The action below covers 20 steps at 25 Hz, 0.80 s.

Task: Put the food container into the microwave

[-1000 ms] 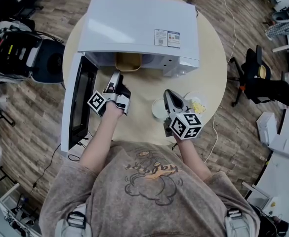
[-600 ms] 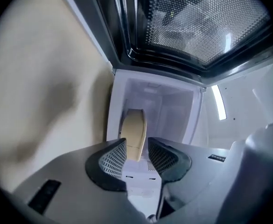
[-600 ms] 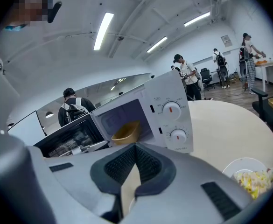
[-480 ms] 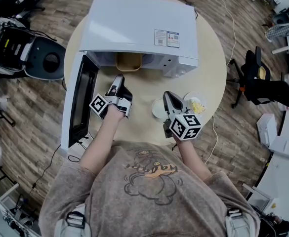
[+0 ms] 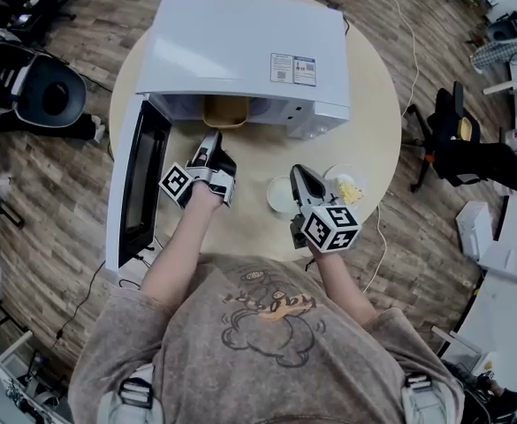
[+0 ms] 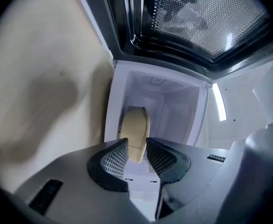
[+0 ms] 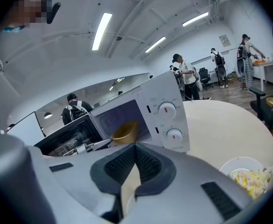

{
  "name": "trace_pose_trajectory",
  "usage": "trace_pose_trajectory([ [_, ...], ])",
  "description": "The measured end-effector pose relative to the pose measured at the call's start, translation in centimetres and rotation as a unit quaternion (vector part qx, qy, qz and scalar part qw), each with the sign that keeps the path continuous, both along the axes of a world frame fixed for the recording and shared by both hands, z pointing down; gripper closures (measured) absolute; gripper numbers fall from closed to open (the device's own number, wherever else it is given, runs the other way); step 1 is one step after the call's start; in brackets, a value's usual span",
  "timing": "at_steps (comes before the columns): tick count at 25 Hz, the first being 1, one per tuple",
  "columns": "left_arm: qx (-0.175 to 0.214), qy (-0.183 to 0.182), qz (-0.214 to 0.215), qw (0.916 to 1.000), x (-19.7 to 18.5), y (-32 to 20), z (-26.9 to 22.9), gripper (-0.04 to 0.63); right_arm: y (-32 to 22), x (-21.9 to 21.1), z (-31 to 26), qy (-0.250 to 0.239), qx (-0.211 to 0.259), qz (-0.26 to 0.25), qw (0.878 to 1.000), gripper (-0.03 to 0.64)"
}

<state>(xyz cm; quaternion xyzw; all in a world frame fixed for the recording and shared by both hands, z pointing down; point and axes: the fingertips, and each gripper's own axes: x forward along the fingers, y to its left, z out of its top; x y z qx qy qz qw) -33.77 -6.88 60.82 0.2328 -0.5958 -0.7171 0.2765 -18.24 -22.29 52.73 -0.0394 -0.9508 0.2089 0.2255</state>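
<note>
From the head view, a white microwave (image 5: 240, 42) stands on a round beige table (image 5: 377, 122) with its door (image 5: 139, 184) swung wide to the left, and the tan food container (image 5: 226, 110) sits inside the cavity, just within the front edge. A two-part sticker (image 5: 294, 69) on the microwave's top carries print too small to read. The left gripper (image 5: 210, 140) points at the opening, close to the container; the right gripper (image 5: 300, 173) hangs over the table between a pale round dish (image 5: 278, 197) and a clear bowl of yellow food (image 5: 351, 188). In the left gripper view the jaws stand a little apart and grip nothing, the container showing beyond them in the cavity, and a small label on the gripper body is illegible. In the right gripper view the jaw tips meet on nothing; the microwave's panel shows two dials (image 7: 166, 108) with unreadable markings, and people stand in the room behind
</note>
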Motion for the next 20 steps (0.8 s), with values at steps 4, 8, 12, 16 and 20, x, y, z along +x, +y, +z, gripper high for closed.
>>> trace_pose_trajectory([
  [4, 0.002, -0.001, -0.007, 1.0, -0.9, -0.2, 0.0, 0.465, -0.2, -0.2, 0.1, 0.002, -0.001, -0.001, 1.0, 0.621],
  [8, 0.003, -0.003, -0.01, 0.9999, -1.8, -0.4, 0.1, 0.465, 0.0, -0.5, 0.2, 0.003, -0.004, -0.004, 1.0, 0.621],
  [12, 0.004, -0.001, -0.016, 0.9999, -2.5, -0.6, 0.1, 0.465, 0.1, -1.1, 0.3, 0.005, -0.006, -0.009, 1.0, 0.621],
  [16, 0.002, -0.002, -0.019, 0.9998, -3.3, -0.7, 0.2, 0.466, 0.1, -1.6, 0.3, 0.005, -0.008, -0.013, 1.0, 0.621],
  [20, 0.0, -0.002, -0.024, 0.9997, -4.1, -0.8, 0.1, 0.47, 0.2, -1.9, 0.5, 0.007, -0.012, -0.014, 1.0, 0.621],
])
